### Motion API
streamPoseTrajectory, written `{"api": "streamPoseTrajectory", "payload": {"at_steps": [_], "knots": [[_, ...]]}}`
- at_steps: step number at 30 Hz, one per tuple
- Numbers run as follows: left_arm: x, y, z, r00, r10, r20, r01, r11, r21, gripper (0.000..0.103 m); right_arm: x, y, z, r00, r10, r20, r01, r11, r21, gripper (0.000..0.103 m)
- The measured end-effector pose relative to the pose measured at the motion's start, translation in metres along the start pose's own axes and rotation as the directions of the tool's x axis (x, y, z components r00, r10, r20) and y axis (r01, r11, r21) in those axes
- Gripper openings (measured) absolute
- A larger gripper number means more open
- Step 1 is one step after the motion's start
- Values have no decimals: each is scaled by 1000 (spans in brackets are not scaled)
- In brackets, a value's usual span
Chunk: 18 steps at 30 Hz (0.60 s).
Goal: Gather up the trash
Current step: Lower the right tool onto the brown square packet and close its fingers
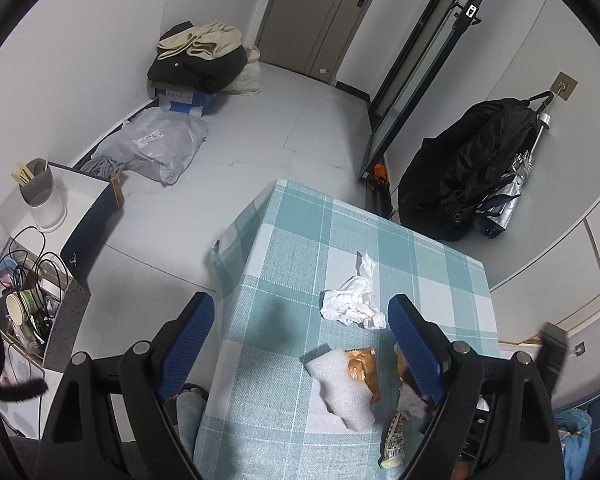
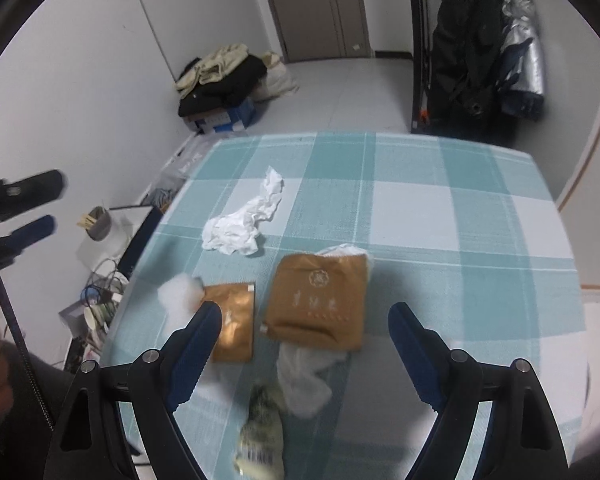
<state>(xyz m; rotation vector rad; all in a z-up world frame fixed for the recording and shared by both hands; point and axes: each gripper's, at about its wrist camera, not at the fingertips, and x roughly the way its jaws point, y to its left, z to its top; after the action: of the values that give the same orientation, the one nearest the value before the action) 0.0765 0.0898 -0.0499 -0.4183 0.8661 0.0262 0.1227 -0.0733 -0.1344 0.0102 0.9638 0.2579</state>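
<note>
Trash lies on a table with a teal checked cloth (image 1: pixel 284 240) (image 2: pixel 440 208). A crumpled white tissue (image 1: pixel 354 300) (image 2: pixel 244 220) lies mid-table. A white foam sheet (image 1: pixel 340 392) (image 2: pixel 180 296) overlaps a small brown packet (image 1: pixel 364 368) (image 2: pixel 236 320). A larger brown packet (image 2: pixel 320 300) rests on clear plastic wrap (image 2: pixel 304 380). A crumpled printed wrapper (image 1: pixel 394 436) (image 2: pixel 262 436) lies nearest. My left gripper (image 1: pixel 300 316) is open, above the table's left side, near the tissue. My right gripper (image 2: pixel 304 328) is open, above the larger brown packet.
Left of the table stand a white side table with a cup of chopsticks (image 1: pixel 40 188), cables and a paper cup (image 1: pixel 18 306). Clothes on a blue box (image 1: pixel 196 64) and a grey plastic bag (image 1: pixel 156 144) lie on the floor. A black coat and umbrella (image 1: pixel 472 164) hang right.
</note>
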Motion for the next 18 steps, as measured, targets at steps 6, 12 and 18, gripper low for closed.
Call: {"api": "streamPoseTrajectory", "payload": {"at_steps": [6,12,18], "knots": [[5,7,1,1000,11,-19,-11,1000,-15,87,34,11,6,995,-71,-73,69,997,-22,84],[8,10,3,999,11,-32,-11,1000,-21,87,41,2,5,992,-91,-92,94,995,24,73],[10,7,3,999,12,-39,-12,1000,-11,87,35,-2,4,993,-77,-94,79,997,17,61]]}}
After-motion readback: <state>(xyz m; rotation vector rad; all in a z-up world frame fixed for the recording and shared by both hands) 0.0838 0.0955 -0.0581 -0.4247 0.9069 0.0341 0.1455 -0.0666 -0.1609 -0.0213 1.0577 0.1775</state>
